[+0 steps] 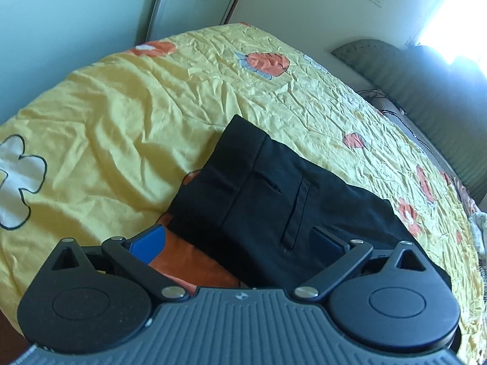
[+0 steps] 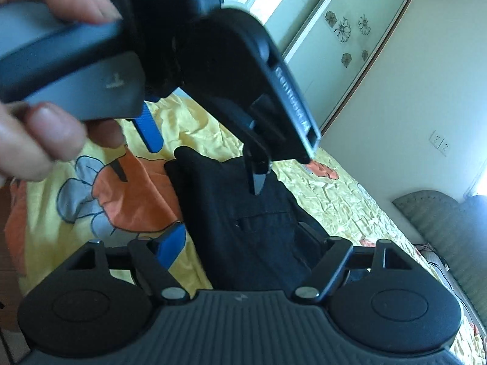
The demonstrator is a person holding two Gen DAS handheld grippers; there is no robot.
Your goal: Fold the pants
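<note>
Black pants lie folded into a short stack on a yellow flowered bedspread, with a back pocket and the waistband facing up. My left gripper hovers open just over their near edge, with one blue pad over the sheet and the other over the cloth. In the right wrist view the pants lie ahead. The right gripper stands open with its fingers astride them, and its blue pad is clear of the cloth. The left gripper hangs above, held by a person's hand.
The bedspread runs on toward a padded grey headboard at the right. A wardrobe with flower-printed doors stands behind the bed. Cables lie on the floor by the headboard. The bed's edge drops off at the left.
</note>
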